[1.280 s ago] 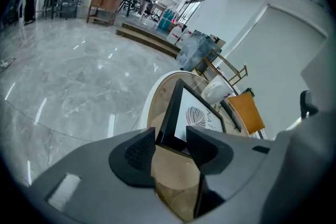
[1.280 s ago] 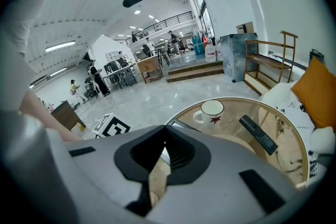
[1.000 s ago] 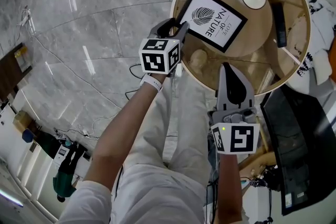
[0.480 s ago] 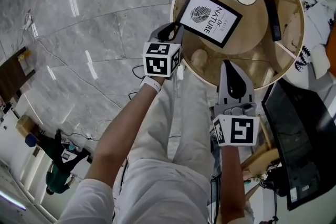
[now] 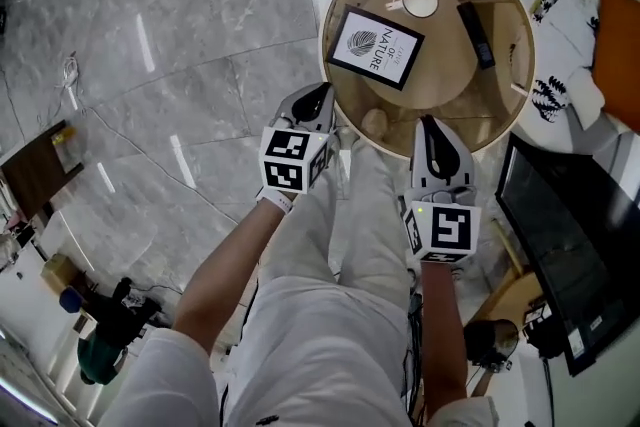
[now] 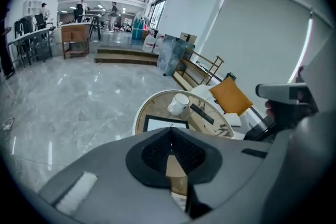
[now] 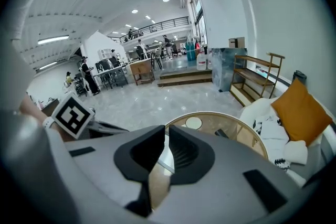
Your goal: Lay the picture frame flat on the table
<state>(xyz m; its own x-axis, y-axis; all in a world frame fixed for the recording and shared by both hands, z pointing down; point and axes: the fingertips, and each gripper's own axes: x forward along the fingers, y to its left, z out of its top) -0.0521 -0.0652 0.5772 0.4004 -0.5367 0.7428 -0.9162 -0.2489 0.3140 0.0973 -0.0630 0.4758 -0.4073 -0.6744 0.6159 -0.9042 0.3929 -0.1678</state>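
Note:
The black picture frame (image 5: 375,48) with a white leaf print lies flat on the round wooden table (image 5: 450,80), at its left side. In the left gripper view the frame (image 6: 167,123) shows just past the jaw tips. My left gripper (image 5: 318,95) hangs off the table's near left rim, clear of the frame, shut and empty (image 6: 171,131). Over the table's near edge is my right gripper (image 5: 428,123), its jaws together with nothing between them (image 7: 166,131).
A white mug (image 5: 419,0) and a black remote (image 5: 475,35) sit on the table behind the frame. A white leaf-patterned cushion (image 5: 562,45) and an orange cushion (image 5: 622,45) lie to the right. A dark screen (image 5: 565,245) stands at the lower right. Grey marble floor lies to the left.
My left gripper has let go of the frame's near corner, drawn back off the table's rim and closed. The frame stays flat. The right gripper has held its place.

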